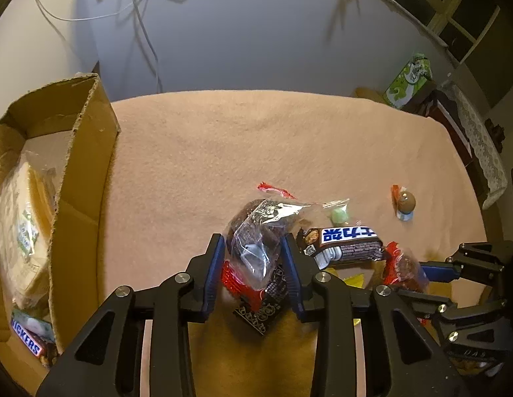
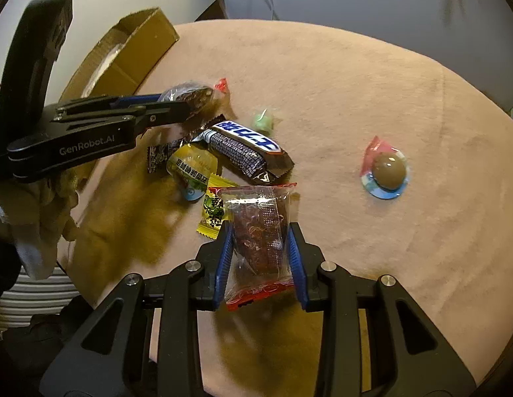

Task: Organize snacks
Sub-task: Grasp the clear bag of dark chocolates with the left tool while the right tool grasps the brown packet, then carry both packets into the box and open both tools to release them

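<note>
My left gripper (image 1: 252, 241) is shut on a clear-wrapped dark brown snack (image 1: 256, 231), held just above the peach tablecloth; it shows from the side in the right wrist view (image 2: 187, 106). My right gripper (image 2: 260, 231) is shut on a red-edged packet of dark dried snack (image 2: 261, 231), also visible in the left wrist view (image 1: 403, 269). A Snickers bar (image 2: 246, 149) lies between them, beside a yellow-green pouch (image 2: 192, 172), a yellow candy (image 2: 213, 210), a green candy (image 2: 263, 122) and a black sachet (image 1: 264, 307).
An open cardboard box (image 1: 81, 178) stands at the left table edge, holding a Snickers bar (image 1: 26, 335) and a clear bagged snack (image 1: 21, 225). A brown jelly cup (image 2: 387, 172) sits apart on the right. A green tissue box (image 1: 408, 81) stands beyond the far edge.
</note>
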`<state>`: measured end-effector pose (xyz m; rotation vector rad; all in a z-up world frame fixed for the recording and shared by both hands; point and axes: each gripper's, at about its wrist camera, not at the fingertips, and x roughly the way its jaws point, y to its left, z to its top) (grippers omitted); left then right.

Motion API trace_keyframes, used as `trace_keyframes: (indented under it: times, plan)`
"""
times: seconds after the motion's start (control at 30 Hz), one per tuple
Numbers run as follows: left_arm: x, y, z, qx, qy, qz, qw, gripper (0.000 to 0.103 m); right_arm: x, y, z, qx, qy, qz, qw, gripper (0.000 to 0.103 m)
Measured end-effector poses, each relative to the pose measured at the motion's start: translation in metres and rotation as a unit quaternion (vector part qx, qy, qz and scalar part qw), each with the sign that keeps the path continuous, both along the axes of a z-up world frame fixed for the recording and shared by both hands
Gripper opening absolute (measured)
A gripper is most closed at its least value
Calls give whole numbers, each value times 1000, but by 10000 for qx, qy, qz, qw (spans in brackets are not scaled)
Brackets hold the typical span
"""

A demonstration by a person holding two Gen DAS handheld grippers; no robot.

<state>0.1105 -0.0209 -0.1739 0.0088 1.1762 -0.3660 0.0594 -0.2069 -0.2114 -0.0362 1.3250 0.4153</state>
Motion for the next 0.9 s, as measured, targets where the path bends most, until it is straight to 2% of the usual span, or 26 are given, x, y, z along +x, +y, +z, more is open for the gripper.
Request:
trace_keyframes:
  times: [0.3, 0.53, 0.9]
  plan:
    - [-3, 4, 5, -127, -49, 77, 9999, 32, 2, -20, 18, 106, -138, -210, 9996, 33]
    - [-8, 26, 23, -296, -215, 222, 9991, 32, 9, -22, 35, 182, -316, -254, 9990, 33]
    - [-19, 68, 49, -370, -526, 723, 9953, 32, 33, 12, 64, 272, -669, 84, 9974, 33]
